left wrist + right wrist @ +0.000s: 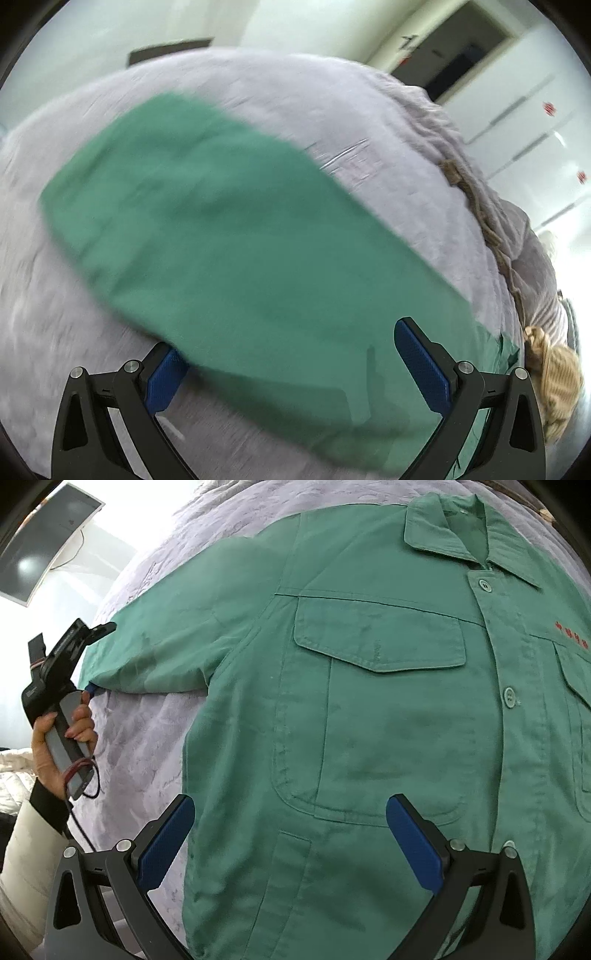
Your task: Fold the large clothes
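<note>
A big green work shirt with a collar, round buttons and flap pockets (369, 709) lies flat, front up, on a pale purple wrinkly bed cover (144, 738). In the right wrist view the shirt fills most of the frame, with its collar at the upper right and one long sleeve reaching out to the left side. Small red letters show on the chest at the far right edge.

The right gripper with blue pads and black arms (290, 843) sits at the bottom of that view, just over the lower part of the shirt. Its jaws are spread wide and hold nothing.

At the left side of the same frame, a person's hand (64, 734) grips the grey handle of the left gripper (96, 662), which is at the end of the sleeve. One blue pad peeks out under the sleeve edge.

In the left wrist view, which is blurry, the green sleeve runs from the upper left down to the bottom right. The left gripper's jaws are wide apart here, with the sleeve cloth lying between them, over the left pad. A tan knitted cloth (557, 384) sits at the right edge of the bed cover.
</note>
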`<state>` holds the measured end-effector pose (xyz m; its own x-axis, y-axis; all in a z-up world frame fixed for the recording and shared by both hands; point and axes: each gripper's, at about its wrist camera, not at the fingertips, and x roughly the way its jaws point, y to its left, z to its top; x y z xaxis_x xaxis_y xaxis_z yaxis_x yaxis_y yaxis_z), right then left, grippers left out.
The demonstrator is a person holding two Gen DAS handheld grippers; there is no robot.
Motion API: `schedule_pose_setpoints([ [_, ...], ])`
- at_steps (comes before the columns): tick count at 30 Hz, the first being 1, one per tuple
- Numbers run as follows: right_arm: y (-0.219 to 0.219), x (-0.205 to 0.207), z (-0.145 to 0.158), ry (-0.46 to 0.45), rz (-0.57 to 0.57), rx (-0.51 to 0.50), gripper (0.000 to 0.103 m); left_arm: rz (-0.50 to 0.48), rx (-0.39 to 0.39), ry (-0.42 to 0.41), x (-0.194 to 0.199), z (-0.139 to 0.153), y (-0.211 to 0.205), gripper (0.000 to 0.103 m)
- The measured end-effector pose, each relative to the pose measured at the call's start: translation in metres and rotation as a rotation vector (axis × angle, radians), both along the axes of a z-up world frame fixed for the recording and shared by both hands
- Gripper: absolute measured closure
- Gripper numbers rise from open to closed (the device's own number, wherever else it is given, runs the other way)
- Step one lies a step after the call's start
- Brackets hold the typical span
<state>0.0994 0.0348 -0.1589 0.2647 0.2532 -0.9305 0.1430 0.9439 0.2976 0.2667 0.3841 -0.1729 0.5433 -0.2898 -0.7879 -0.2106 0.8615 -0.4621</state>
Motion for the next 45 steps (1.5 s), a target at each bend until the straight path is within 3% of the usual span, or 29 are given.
schedule_pose_setpoints([
  [2, 0.002, -0.001, -0.001, 0.003, -0.01, 0.013, 0.0, -0.027, 0.035, -0.02, 0.006, 0.005, -0.006, 0.001],
  [4, -0.002, -0.005, -0.002, 0.009, -0.018, 0.025, 0.0, -0.028, 0.052, -0.007, 0.006, 0.003, -0.011, 0.02],
  [6, -0.007, -0.01, -0.001, 0.016, -0.023, 0.044, 0.0, -0.04, 0.024, 0.032, 0.007, -0.005, -0.006, 0.07],
  [8, -0.014, -0.016, 0.001, 0.007, -0.041, 0.061, 0.0, -0.047, -0.009, 0.041, 0.008, -0.007, -0.005, 0.098],
  [9, -0.018, -0.017, 0.001, 0.001, -0.048, 0.07, 0.0, -0.056, -0.029, 0.031, 0.007, -0.005, -0.004, 0.098],
  [12, -0.033, -0.025, 0.004, -0.022, -0.085, 0.095, 0.0, -0.095, -0.108, -0.041, 0.001, 0.015, -0.008, 0.098],
  [16, -0.056, -0.034, 0.007, -0.044, -0.142, 0.13, 0.0, -0.238, -0.213, -0.164, -0.002, 0.061, -0.047, 0.098],
  [21, -0.098, -0.051, 0.017, -0.089, -0.228, 0.129, 0.0, -0.504, -0.248, -0.276, -0.011, 0.118, -0.154, 0.098],
  [25, -0.148, -0.073, 0.023, -0.114, -0.328, 0.114, 0.0, -0.714, -0.251, -0.284, -0.027, 0.136, -0.255, 0.098],
  [30, -0.215, -0.104, 0.015, -0.097, -0.465, 0.102, 0.0, -0.91, -0.122, -0.183, -0.07, 0.102, -0.374, 0.098],
  [33, -0.242, -0.117, 0.005, -0.057, -0.5, 0.093, 0.0, -0.967, 0.046, -0.127, -0.092, 0.069, -0.421, 0.098],
  [36, -0.254, -0.12, 0.0, -0.038, -0.499, 0.065, 0.0, -0.99, 0.215, -0.096, -0.113, 0.041, -0.433, 0.098],
  [37, -0.254, -0.117, -0.002, -0.036, -0.491, 0.052, 0.0, -0.997, 0.245, -0.082, -0.119, 0.032, -0.426, 0.095],
  [38, -0.256, -0.114, -0.001, -0.037, -0.475, 0.035, 0.0, -1.005, 0.263, -0.07, -0.124, 0.028, -0.424, 0.074],
  [39, -0.257, -0.111, 0.002, -0.039, -0.46, 0.022, 0.0, -1.012, 0.273, -0.061, -0.127, 0.027, -0.423, 0.037],
  [41, -0.251, -0.1, 0.005, -0.05, -0.42, 0.007, 0.0, -0.994, 0.292, -0.096, -0.136, 0.036, -0.411, 0.012],
  [45, -0.232, -0.075, 0.025, -0.108, -0.308, -0.014, 0.0, -0.942, 0.292, -0.123, -0.145, 0.06, -0.369, 0.012],
])
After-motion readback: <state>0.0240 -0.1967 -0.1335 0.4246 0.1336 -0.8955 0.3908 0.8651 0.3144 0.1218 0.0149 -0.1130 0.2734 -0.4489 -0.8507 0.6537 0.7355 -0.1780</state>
